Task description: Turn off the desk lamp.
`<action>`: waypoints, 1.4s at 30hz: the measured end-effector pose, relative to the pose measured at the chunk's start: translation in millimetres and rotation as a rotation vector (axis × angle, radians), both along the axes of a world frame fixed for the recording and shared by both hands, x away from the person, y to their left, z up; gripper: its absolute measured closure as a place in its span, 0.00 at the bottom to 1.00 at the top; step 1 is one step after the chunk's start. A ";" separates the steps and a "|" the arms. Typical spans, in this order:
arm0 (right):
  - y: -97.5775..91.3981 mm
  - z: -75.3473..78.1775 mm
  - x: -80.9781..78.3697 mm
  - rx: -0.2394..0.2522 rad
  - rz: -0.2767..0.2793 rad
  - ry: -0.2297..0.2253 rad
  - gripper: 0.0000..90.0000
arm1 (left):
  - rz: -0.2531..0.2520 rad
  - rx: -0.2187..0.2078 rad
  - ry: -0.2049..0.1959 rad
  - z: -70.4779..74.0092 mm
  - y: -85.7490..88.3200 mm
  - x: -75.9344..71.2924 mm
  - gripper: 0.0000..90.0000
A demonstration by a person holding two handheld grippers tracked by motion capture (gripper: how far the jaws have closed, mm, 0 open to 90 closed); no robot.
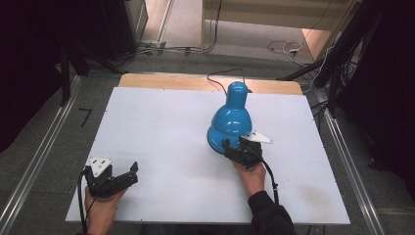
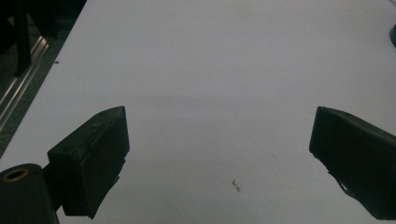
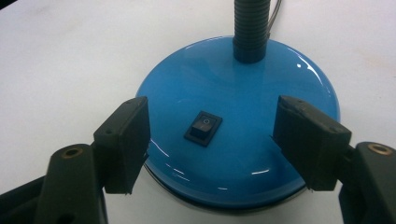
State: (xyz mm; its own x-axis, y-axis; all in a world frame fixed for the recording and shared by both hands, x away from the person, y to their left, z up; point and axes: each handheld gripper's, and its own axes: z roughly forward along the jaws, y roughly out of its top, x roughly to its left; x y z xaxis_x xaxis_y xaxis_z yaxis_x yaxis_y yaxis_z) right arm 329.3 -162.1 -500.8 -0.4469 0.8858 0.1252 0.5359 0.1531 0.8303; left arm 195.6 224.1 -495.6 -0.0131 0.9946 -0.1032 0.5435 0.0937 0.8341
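One white tabletop (image 1: pixel 161 147) is carrying everything in play, and it is lying bare under most of the high view. Next in size, a blue desk lamp (image 1: pixel 232 122) is standing on the right half of the tabletop, its shade pointing toward the far edge and its thin cable trailing off behind it. In the right gripper view, the lamp's round blue base (image 3: pixel 243 98) is sitting flat on the white surface, with a black ribbed neck (image 3: pixel 251 28) rising from its far side.

The right gripper (image 3: pixel 210 144) is hovering at the near rim of that base, its fingers (image 3: pixel 126 140) spread wide on either side, pressing on nothing. A small black rocker switch (image 3: pixel 203 127) is lying on top of the base, between the fingers and clear of both.

The left gripper (image 2: pixel 219 158) is resting near the tabletop's near left corner, well apart from the lamp, fingers released and grasping nothing, only white surface between them.
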 end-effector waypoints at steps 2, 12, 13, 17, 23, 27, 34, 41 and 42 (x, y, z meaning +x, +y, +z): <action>-1.8 1.1 -0.3 0.002 0.007 0.009 0.26 | 0.000 -0.001 0.000 0.0 0.1 0.0 0.06; -8.9 8.0 -5.0 -0.003 0.032 0.024 0.22 | 0.001 -0.001 0.000 0.5 -0.8 -0.3 0.06; -10.1 8.7 -5.4 -0.007 0.035 0.024 0.22 | 0.001 -0.001 0.000 0.5 -0.9 -0.3 0.06; -14.6 11.1 -7.3 -0.018 0.038 0.027 0.21 | -0.003 -0.003 -0.002 0.5 -1.2 0.3 0.06; -21.4 16.6 -13.1 -0.030 0.045 0.013 0.21 | -0.006 -0.004 -0.003 0.6 -2.1 0.8 0.06; -27.6 16.6 -14.1 -0.042 0.036 0.019 0.21 | -0.007 -0.005 -0.004 0.6 -1.9 0.9 0.06; -37.1 17.1 -16.6 -0.057 0.030 0.020 0.20 | -0.006 -0.003 -0.003 0.6 -2.0 1.1 0.06; -43.4 15.2 -20.1 -0.062 0.029 0.020 0.20 | -0.006 0.000 -0.002 0.6 -2.6 1.2 0.06; -44.5 14.8 -20.5 -0.061 0.027 0.021 0.20 | -0.006 0.000 -0.002 0.6 -2.6 1.3 0.06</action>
